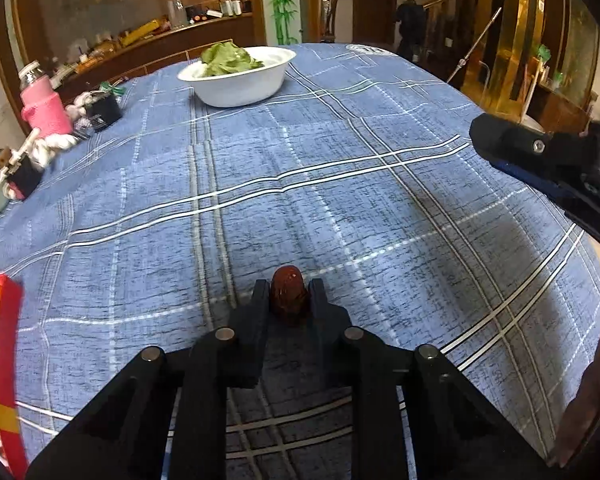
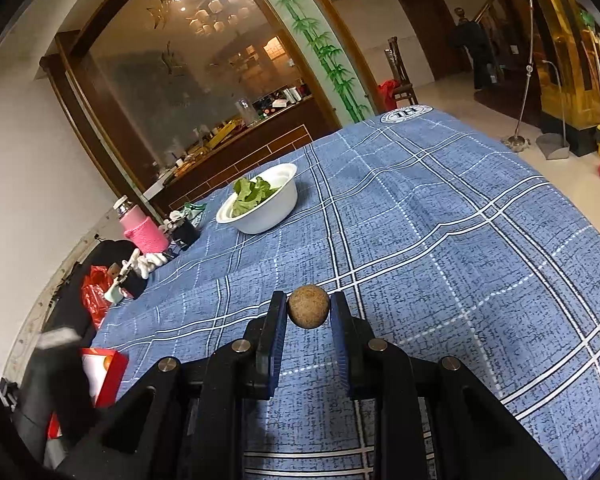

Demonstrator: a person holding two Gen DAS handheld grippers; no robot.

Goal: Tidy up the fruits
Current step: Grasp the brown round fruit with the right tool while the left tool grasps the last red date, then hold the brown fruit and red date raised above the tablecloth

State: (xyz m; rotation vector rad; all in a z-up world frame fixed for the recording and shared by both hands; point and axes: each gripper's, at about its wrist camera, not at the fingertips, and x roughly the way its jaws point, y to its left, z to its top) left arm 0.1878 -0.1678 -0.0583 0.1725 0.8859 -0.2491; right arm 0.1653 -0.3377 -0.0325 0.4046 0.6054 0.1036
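We see a blue plaid cloth [image 1: 340, 168] over the counter, and on it, far off, a white bowl [image 1: 240, 80] of green leaves [image 1: 228, 60]. At the left edge stand a pink-wrapped bottle [image 2: 142, 228], a small black box [image 1: 104, 110] and a red carton [image 1: 4, 360].
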